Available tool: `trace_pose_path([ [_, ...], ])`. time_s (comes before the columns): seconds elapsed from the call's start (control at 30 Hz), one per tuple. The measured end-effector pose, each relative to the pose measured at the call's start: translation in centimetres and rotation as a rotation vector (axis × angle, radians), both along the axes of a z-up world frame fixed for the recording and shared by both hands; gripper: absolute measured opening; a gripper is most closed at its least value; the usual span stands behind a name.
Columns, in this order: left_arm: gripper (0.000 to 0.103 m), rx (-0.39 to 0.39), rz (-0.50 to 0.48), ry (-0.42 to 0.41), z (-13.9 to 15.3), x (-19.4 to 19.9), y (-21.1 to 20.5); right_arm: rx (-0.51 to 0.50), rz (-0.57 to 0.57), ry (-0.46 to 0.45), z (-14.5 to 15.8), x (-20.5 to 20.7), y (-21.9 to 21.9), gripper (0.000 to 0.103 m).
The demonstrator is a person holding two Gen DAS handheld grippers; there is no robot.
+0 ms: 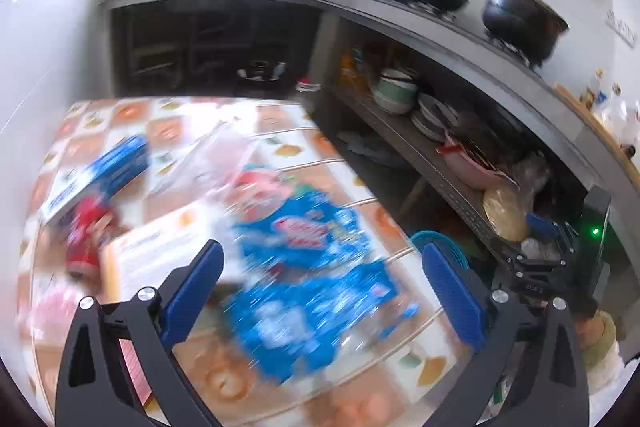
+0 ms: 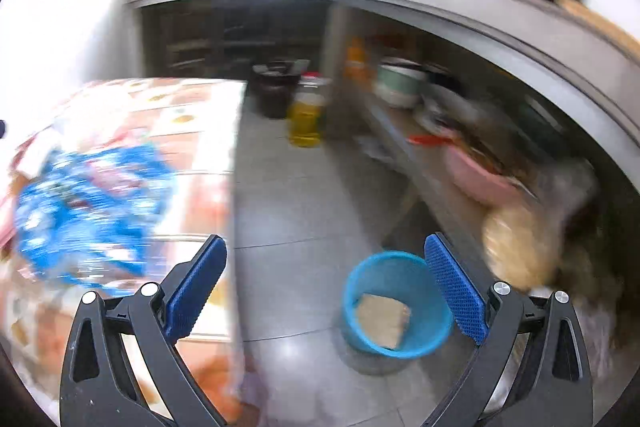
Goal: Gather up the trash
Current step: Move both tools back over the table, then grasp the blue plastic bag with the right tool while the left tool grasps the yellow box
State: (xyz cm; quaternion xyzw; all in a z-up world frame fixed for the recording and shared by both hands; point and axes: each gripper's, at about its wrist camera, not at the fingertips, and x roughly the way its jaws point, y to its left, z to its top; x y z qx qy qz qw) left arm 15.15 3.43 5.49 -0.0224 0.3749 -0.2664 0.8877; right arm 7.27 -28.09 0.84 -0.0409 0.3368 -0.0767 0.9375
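Left wrist view: on the patterned tablecloth (image 1: 280, 115) you have, from nine o'clock inward, a blue-and-white box (image 1: 100, 175), a red can (image 1: 86, 235) just below it, a flat printed card (image 1: 160, 251), and at centre the blue snack wrappers (image 1: 312, 267), blurred. Expect the wrappers to be light, limp and slick, so pinch a crumpled fold near an edge rather than the flat face; the can looks stiff and should take a squeeze across its body. Your left gripper (image 1: 322, 291) is spread wide over the wrappers, pads clear, holding nothing. In the right wrist view, the same wrappers (image 2: 92, 207) sit at nine o'clock, and your right gripper (image 2: 326, 291) is equally wide and empty, with the blue waste bin (image 2: 356, 291) on the floor at five o'clock, a tan piece already inside.
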Motion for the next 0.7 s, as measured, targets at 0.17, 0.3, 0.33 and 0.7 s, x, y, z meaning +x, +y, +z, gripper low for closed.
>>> trace_pose_path([
  [0.17,0.097,-0.076,0.062,0.011,-1.8,-2.3,5.2,0.212,0.257,-0.003,1.1,1.1,2.8,0.095],
  [0.3,0.097,-0.106,0.076,-0.023,-3.4,-4.2,6.6,0.264,0.411,0.094,0.9,3.1,5.8,0.095],
  [0.33,0.097,-0.104,0.064,-0.036,-3.8,-4.5,6.4,0.259,0.462,0.102,0.7,4.0,6.4,0.095],
  [0.7,0.096,0.016,-0.045,-0.159,-7.1,-6.8,1.7,0.275,0.752,0.416,-5.4,15.7,11.2,0.095],
])
